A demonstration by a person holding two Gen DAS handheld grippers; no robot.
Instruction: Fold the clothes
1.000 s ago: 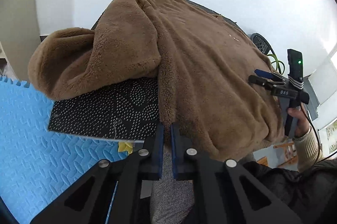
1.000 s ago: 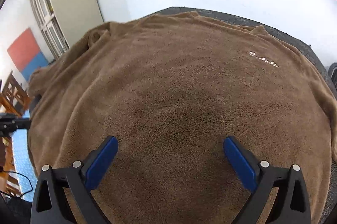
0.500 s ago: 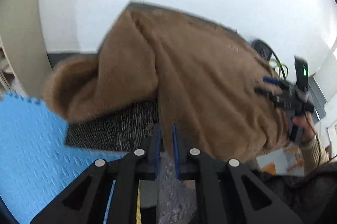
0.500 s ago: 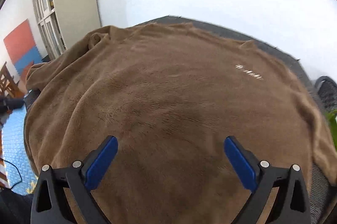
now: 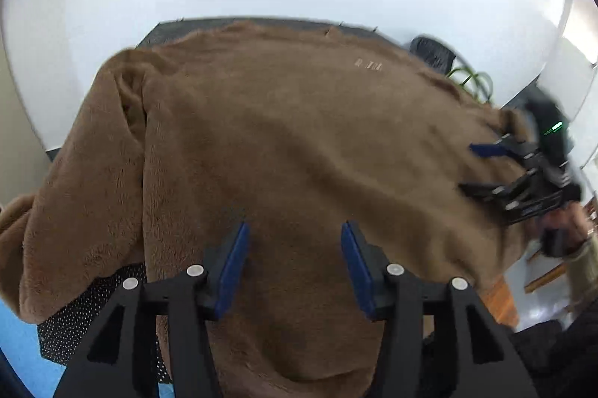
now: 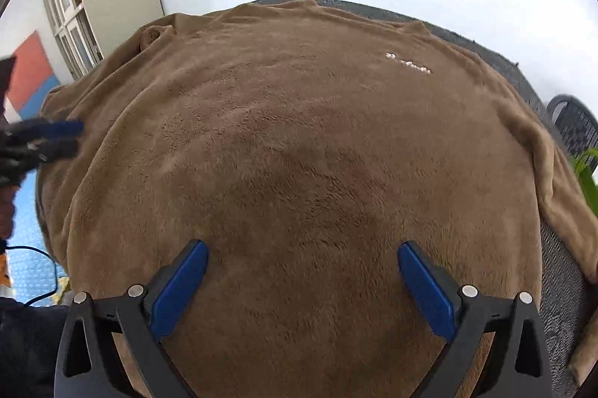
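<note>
1. The brown fleece sweater point(image 5: 299, 144) lies spread over the counter point(image 5: 93, 319), filling the middle of both wrist views; a small white logo point(image 6: 407, 63) shows in the upper right of the right wrist view, and one sleeve point(image 5: 82, 196) hangs folded down the left side of the left wrist view.
2. The counter's dark dotted surface shows only in the lower left of the left wrist view, with blue foam floor mat point(image 5: 18, 353) below it.
3. The left tongs point(image 5: 293, 261) sit at bottom center of their own view, released, blue pads apart above the fleece and gripping nothing.
4. The right tongs point(image 6: 301, 280) are spread wide at the bottom of their view, released, hovering over the sweater's lower body; from the left wrist view they point in from the right edge, tilted leftward and blurred.
5. A hand point(image 5: 564, 230) grips that handle at far right.
</note>
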